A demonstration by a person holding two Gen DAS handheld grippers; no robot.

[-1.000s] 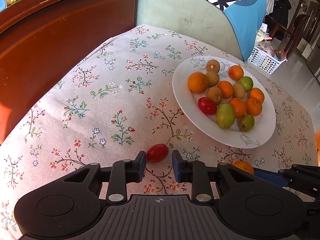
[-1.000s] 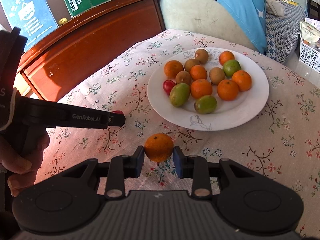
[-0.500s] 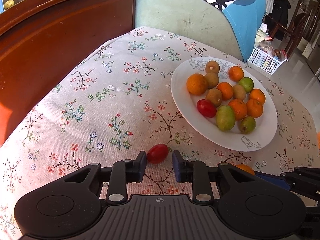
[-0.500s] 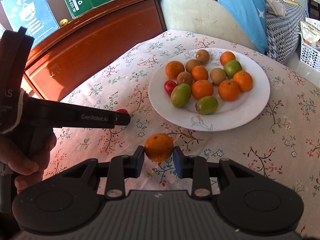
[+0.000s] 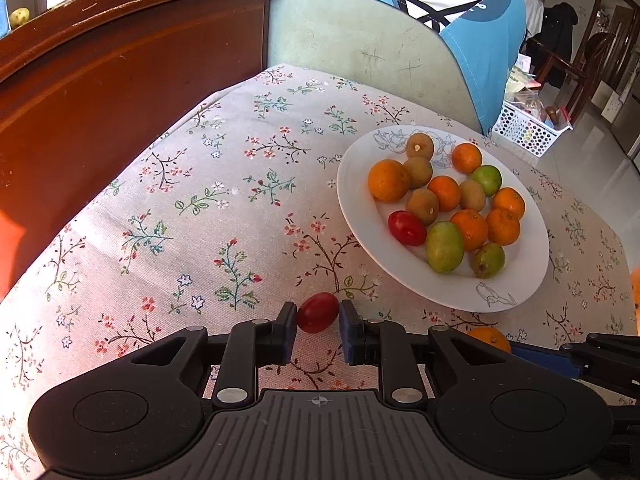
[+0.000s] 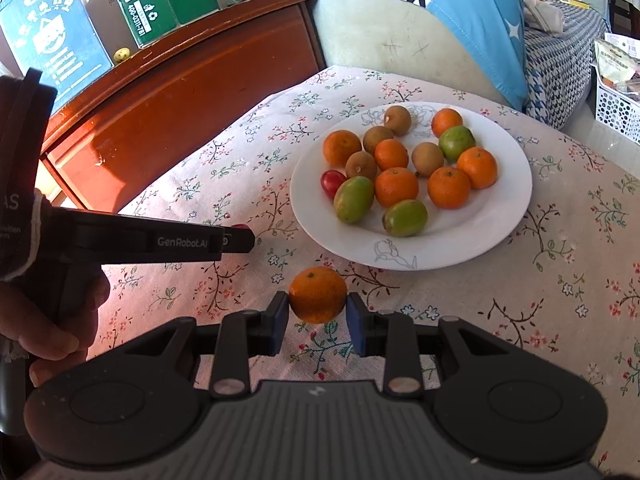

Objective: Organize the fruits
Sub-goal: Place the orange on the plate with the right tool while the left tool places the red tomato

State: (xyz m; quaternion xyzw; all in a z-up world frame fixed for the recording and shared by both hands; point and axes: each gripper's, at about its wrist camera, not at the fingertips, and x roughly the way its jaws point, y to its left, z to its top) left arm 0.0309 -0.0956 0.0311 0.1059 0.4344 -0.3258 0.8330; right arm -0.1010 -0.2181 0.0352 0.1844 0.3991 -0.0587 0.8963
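- The surface [image 5: 208,200], under a flowered cloth, carried everything and gave both tools a flat place to work low over the loose fruit.
- The white plate [image 6: 500,240] sat toward the far right side and held a heap of oranges, brown and green fruits and one red tomato, which suggested it was the collecting spot.
- The right hand-held gripper [image 6: 318,312] was clamped on an orange [image 6: 318,294], just short of the plate's near rim, probably so it could be carried across.
- The left hand-held gripper [image 5: 318,322] was closing its jaws around a small red tomato [image 5: 318,312]; both pads seemed to touch its sides, though the near pad's contact was hard to judge.
- Whether the tomato rested on the cloth or was lifted clear could not be told.
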